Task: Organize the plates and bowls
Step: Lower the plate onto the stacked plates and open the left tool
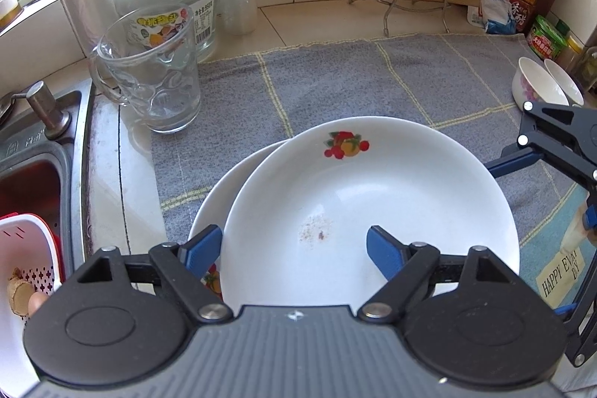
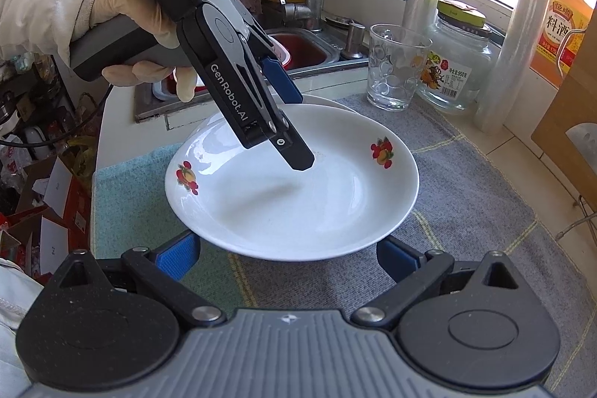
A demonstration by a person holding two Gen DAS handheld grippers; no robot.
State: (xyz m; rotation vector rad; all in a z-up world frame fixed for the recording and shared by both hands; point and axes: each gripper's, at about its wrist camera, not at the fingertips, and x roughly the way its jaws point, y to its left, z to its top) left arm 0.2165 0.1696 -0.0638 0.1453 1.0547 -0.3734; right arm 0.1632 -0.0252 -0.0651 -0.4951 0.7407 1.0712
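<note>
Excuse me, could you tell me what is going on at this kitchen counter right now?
A person with a gloved hand on each handheld gripper is stacking dishes on a grey towel. The top plate, white with fruit prints, sits off-centre on a second plate. The left gripper is open, one finger over each side of the top plate's near rim, not pressing it. The right gripper waits open beside the plate. Two small bowls stand apart at the towel's far corner.
</note>
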